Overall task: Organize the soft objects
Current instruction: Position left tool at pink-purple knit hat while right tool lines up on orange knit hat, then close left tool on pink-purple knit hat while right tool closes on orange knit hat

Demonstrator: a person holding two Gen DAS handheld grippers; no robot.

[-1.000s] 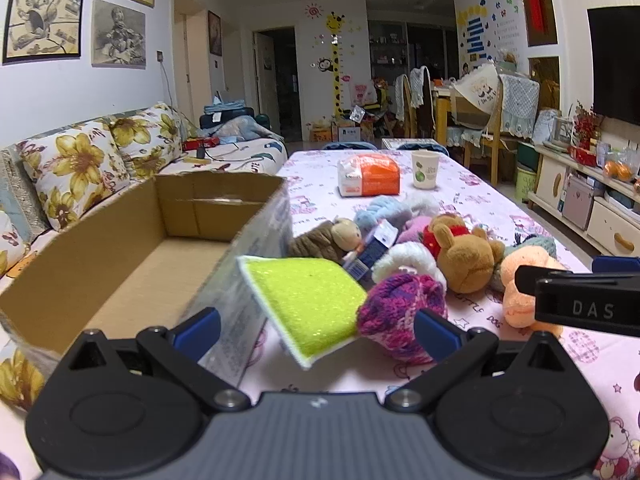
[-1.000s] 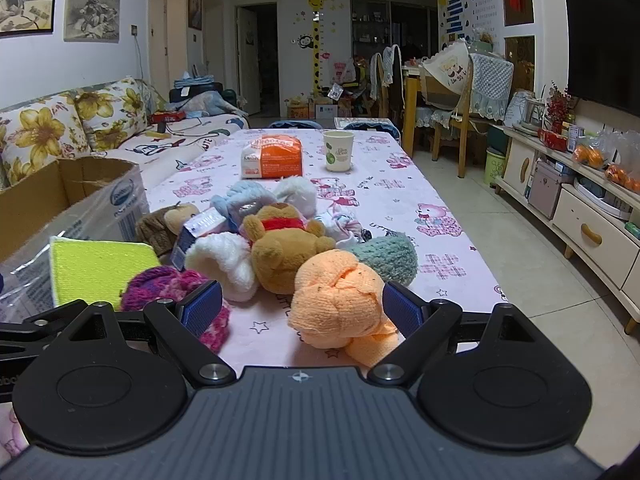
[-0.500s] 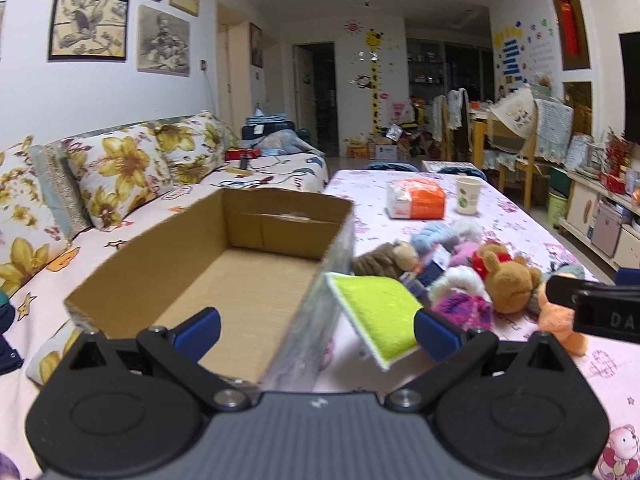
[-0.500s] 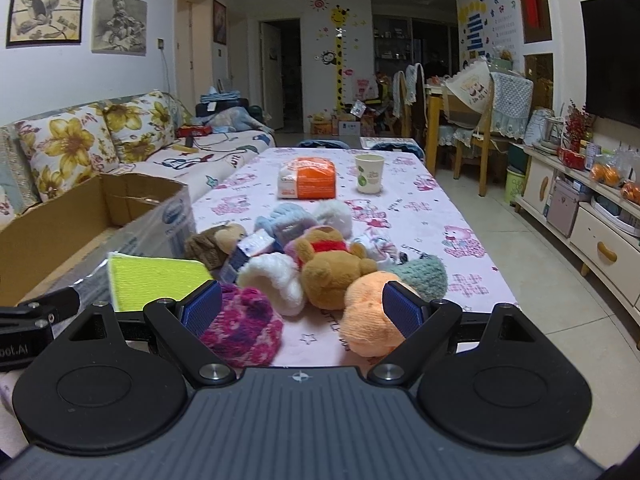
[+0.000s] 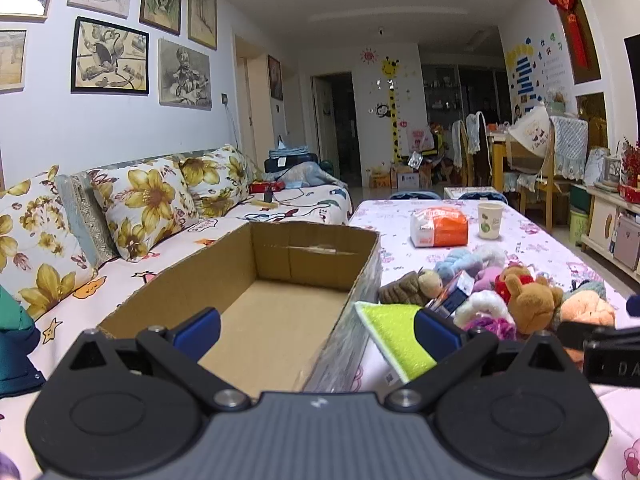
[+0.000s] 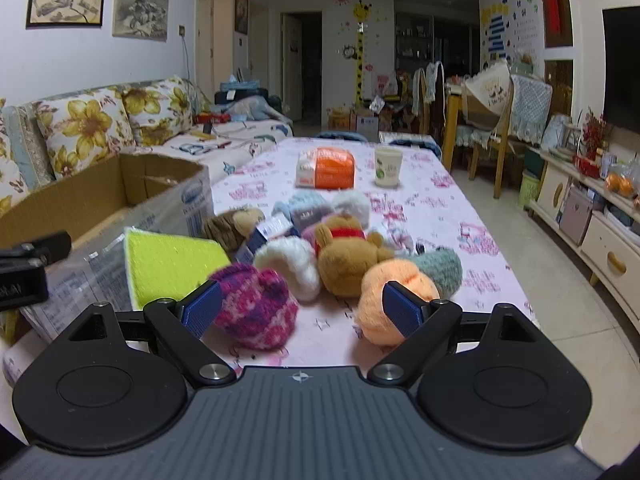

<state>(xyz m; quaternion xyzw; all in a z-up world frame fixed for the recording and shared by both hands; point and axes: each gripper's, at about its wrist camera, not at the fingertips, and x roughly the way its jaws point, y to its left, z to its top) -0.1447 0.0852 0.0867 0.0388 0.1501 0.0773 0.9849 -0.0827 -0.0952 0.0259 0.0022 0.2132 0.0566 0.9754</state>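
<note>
Both grippers gape wide, holding nothing: left gripper faces the cardboard box; right gripper frames the purple knit ball beside that box.

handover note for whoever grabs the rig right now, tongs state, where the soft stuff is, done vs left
Left tongs: open, holding nothing, over the cardboard box.
Right tongs: open, holding nothing, facing the toy pile.
Box: nothing visible inside.
On the table beside the box: green sponge pad, purple knit ball, white pom, brown bear, orange plush, teal knit piece, more behind.
Done: nothing boxed yet.
Left: move every soft item into the box.
</note>
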